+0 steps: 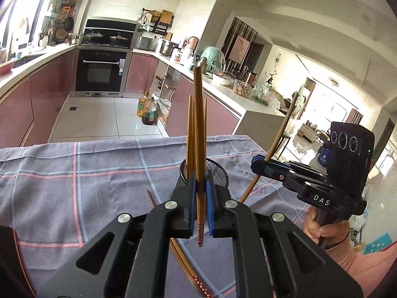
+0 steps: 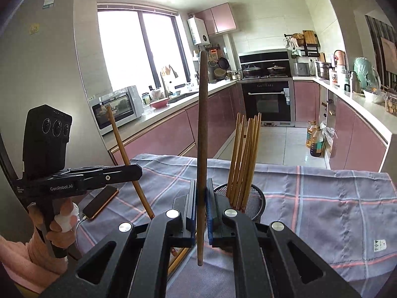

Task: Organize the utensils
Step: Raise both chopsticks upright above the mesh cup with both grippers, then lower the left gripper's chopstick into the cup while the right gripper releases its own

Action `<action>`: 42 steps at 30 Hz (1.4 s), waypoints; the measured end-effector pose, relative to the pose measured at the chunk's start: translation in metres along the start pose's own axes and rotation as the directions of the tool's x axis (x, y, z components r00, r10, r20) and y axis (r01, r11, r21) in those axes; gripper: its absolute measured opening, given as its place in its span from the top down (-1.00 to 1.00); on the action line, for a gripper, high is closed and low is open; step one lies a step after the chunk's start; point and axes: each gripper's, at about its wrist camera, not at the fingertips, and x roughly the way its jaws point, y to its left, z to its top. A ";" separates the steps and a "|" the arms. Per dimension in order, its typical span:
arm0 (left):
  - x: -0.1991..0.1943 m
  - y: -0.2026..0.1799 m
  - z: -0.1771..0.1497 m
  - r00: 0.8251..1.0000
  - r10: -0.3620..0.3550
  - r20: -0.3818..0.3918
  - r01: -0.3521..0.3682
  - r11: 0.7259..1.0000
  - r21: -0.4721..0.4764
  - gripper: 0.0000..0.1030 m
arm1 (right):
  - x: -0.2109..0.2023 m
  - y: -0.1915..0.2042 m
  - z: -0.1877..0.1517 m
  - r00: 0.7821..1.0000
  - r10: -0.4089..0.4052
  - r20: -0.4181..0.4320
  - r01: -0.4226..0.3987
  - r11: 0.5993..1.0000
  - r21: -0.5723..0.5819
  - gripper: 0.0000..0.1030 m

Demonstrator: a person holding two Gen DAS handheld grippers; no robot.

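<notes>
Now, in my left wrist view, the left gripper (image 1: 201,198) pinches a chopstick (image 1: 199,134) upright at frame centre, before the mesh cup (image 1: 218,171) of chopsticks on the cloth (image 1: 74,173). Right gripper (image 1: 258,165) at right clamps a darker stick (image 1: 278,136).

Right wrist view: my right gripper (image 2: 201,207) squeezes that dark stick at centre; cup (image 2: 255,200) just right; left gripper (image 2: 135,171) lower left, phone (image 2: 100,202) beneath.
</notes>
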 end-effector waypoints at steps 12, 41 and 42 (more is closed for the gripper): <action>0.007 -0.025 0.046 0.997 -0.004 0.081 0.000 0.998 0.057 0.85 | -0.004 -0.006 0.040 0.996 -0.025 0.083 0.027 0.999 -0.028 0.88; 0.087 -0.046 0.031 0.992 0.071 -0.109 -0.050 0.981 0.185 0.85 | 0.076 -0.037 0.019 0.989 -0.057 -0.134 0.060 0.998 0.018 0.88; 0.092 -0.045 0.031 0.990 0.076 -0.120 -0.052 0.981 0.188 0.85 | 0.079 -0.039 0.018 0.988 -0.058 -0.142 0.062 0.998 0.025 0.88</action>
